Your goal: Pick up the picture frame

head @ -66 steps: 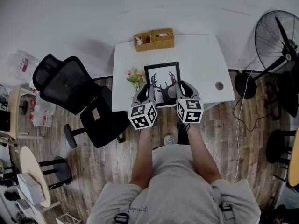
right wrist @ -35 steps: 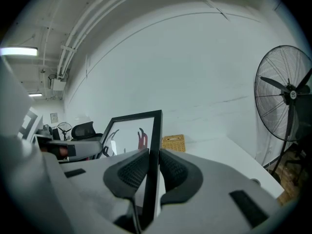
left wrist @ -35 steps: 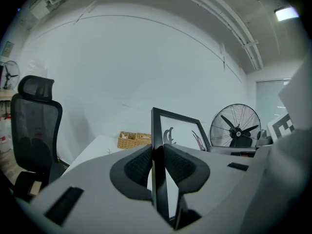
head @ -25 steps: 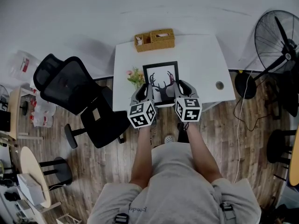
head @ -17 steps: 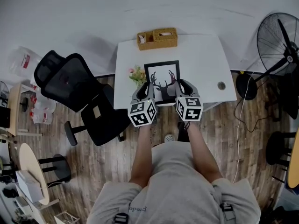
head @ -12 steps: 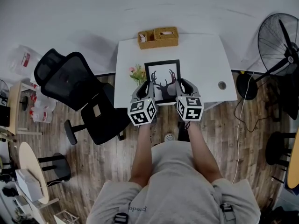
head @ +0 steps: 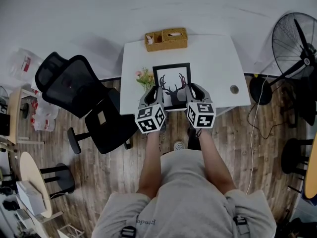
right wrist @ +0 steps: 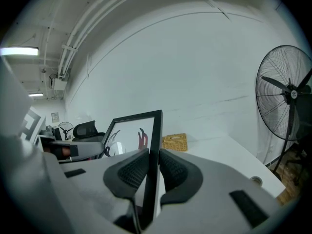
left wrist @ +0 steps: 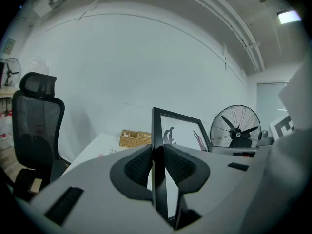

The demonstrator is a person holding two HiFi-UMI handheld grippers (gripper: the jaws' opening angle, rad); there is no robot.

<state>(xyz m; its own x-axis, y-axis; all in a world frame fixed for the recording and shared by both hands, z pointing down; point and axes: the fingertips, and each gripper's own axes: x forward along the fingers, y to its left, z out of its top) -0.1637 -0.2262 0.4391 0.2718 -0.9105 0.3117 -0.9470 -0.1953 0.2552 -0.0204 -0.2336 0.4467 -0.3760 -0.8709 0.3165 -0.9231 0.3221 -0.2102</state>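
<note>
- Over the near edge of the white table [head: 213, 68]: picture frame [head: 172, 86], black rim with an antler print, sits between the two grippers and in front of the person.
- Left gripper [head: 152, 96] is clamped on the frame's left rail; in the left gripper view the pads [left wrist: 137, 164] press both faces of the black rail.
- Right gripper [head: 194, 94] is clamped the same way on the right rail, pads [right wrist: 171, 168] tight to the edge.
- The frame looks raised off the top, far edge up against the wall in both gripper views. Its underside is not shown, so I judge it lifted rather than see it.
- Step in hand: carrying the lift.
  - Keep both hands level with each other so the frame doesn't twist between the pads.
  - Raise straight and slow.
  - Hold pressure even, since the rail is narrow and could slip.
  - Keep clear of the flowers [head: 144, 78] just left of the frame and the wicker basket [head: 166, 39] at the back.
- Against the earlier frames: both grippers were already on the side rails, same grip and same spot. Only the head view wanders slightly.
</note>
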